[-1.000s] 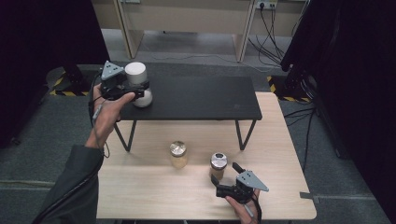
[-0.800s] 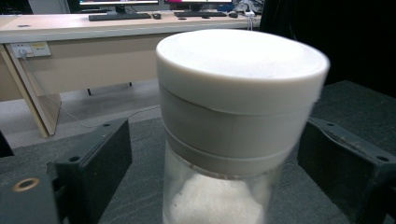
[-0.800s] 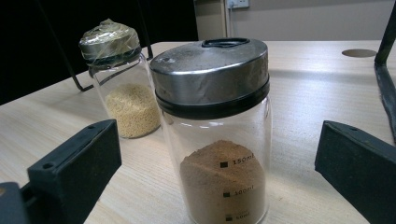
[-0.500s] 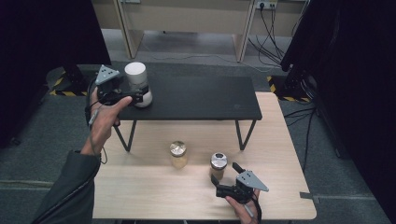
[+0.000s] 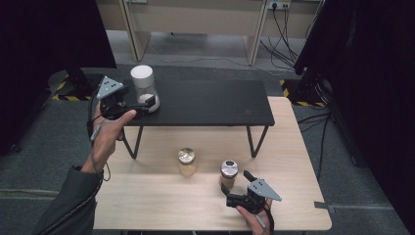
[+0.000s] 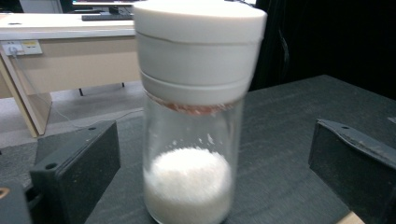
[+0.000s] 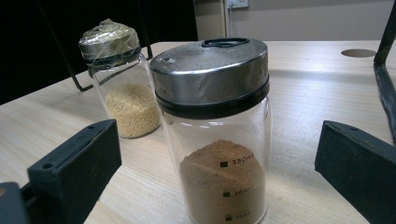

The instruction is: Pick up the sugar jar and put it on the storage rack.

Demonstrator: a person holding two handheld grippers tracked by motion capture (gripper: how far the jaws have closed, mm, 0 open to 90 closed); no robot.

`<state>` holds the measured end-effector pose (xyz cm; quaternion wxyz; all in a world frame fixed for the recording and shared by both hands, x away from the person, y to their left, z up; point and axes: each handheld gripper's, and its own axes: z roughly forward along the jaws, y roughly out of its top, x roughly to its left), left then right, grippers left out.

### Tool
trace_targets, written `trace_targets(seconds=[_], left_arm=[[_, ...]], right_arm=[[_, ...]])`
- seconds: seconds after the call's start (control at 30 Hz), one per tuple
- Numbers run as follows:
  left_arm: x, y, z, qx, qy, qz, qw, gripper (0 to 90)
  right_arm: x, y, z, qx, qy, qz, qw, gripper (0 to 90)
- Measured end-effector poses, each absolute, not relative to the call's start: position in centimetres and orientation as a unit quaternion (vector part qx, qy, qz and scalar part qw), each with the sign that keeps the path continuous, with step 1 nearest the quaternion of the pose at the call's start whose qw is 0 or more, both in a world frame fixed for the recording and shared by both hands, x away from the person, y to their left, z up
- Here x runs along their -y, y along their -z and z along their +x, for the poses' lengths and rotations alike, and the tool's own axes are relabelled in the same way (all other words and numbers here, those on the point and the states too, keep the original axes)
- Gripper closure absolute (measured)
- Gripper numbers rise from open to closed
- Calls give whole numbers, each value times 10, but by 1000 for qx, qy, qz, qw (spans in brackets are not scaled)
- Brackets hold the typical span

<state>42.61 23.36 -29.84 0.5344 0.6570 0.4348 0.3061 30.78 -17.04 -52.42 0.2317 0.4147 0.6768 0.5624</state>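
Observation:
A glass jar with a white lid [image 5: 144,88] holds white grains and stands upright at the left end of the black low table [image 5: 210,103]. My left gripper [image 5: 148,104] is level at its base. Its jaws have just been opening and now stand wide on either side of the jar [image 6: 196,93] without touching it. On the wooden table, my right gripper [image 5: 235,182] is open around a metal-lidded jar of brown powder [image 5: 228,172], and its pads are clear of the glass [image 7: 215,140]. A foil-topped jar of yellow grains [image 5: 186,161] stands to the left of that one.
The black low table stands on thin metal legs [image 5: 252,142] over the back half of the wooden table [image 5: 293,196]. A pale desk with cables [image 5: 195,19] is behind it. Dark curtains [image 5: 372,98] hang at both sides.
My left gripper's jaws have spread off the white-lidded jar, and the hand has drawn back a little to the left. The jar stays upright. The right gripper has not moved.

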Motion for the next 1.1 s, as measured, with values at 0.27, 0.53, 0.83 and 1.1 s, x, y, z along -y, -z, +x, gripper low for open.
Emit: trace_targets(seconds=[0.27,0.53,0.83,1.1], left_arm=[[-233,300,414,-424,-306,659,541,19],[-231,306,405,-419,-300,659,548,18],[-232,313,394,-414,-300,658,553,18],[-233,321,382,-405,-296,661,558,18]], right_arm=[[170,524,308,-676,-562,416,232,6],[171,524,308,-676,-562,416,232,6],[171,524,308,-676,-563,416,231,6],[171,524,308,-675,-563,416,231,6]])
